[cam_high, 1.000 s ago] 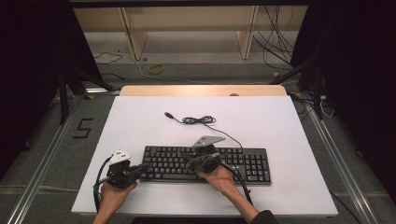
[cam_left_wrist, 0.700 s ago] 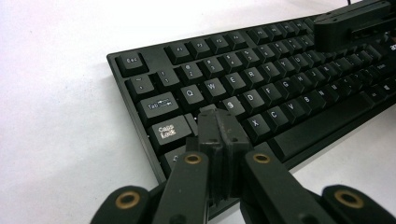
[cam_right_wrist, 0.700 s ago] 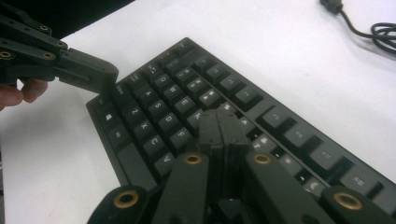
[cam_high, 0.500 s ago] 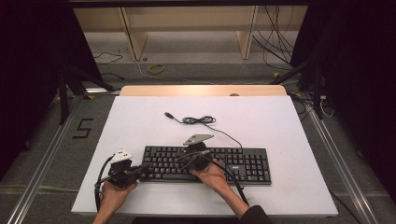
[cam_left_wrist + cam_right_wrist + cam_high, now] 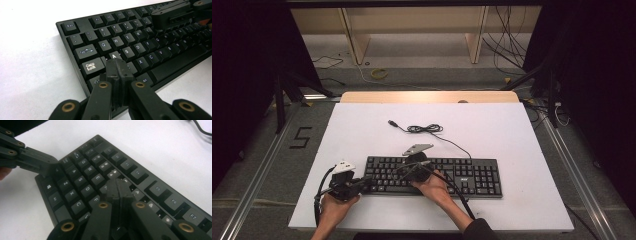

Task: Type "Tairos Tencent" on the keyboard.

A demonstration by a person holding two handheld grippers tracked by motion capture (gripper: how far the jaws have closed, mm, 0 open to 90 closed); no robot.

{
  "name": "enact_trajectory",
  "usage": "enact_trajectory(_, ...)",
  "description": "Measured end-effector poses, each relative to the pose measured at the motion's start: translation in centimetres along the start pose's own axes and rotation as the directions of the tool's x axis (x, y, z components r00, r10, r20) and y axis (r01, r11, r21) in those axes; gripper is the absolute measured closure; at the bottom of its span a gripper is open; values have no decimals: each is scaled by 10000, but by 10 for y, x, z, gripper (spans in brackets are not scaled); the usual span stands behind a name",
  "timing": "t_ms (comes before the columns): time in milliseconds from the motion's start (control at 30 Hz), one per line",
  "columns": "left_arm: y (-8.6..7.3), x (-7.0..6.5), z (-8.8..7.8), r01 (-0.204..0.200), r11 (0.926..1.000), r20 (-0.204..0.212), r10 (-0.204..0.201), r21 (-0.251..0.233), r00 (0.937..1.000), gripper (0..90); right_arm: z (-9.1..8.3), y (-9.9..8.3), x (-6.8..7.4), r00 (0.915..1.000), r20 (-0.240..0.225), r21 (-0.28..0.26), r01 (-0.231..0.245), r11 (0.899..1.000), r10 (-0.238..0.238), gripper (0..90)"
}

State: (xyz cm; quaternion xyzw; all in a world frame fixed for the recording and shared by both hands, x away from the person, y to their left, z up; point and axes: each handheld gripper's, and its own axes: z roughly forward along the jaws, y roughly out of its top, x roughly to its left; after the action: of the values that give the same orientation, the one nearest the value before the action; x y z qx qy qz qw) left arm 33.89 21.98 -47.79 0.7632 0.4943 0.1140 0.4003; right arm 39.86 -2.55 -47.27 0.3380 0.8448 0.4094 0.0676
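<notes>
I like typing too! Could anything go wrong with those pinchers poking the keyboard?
Maybe. The shut left gripper hangs over the black plastic keyboard where the A, Caps Lock and Shift keys crowd together, so it might press the wrong one. The shut right gripper sits low among packed keys and might hit two together.

Hidden keys and cropped keyboard

Your right gripper [image 5: 117, 185] covers the keys beneath; the keyboard [image 5: 100, 177] runs off frame.
</notes>
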Motion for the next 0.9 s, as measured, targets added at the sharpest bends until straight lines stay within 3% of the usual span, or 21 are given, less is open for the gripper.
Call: enact_trajectory(900, 0, 3, 5, 24, 9991, 9, -25, 428, 10000, 891, 9, -3, 0, 9996, 292, 329, -9, 9995, -1, 900)
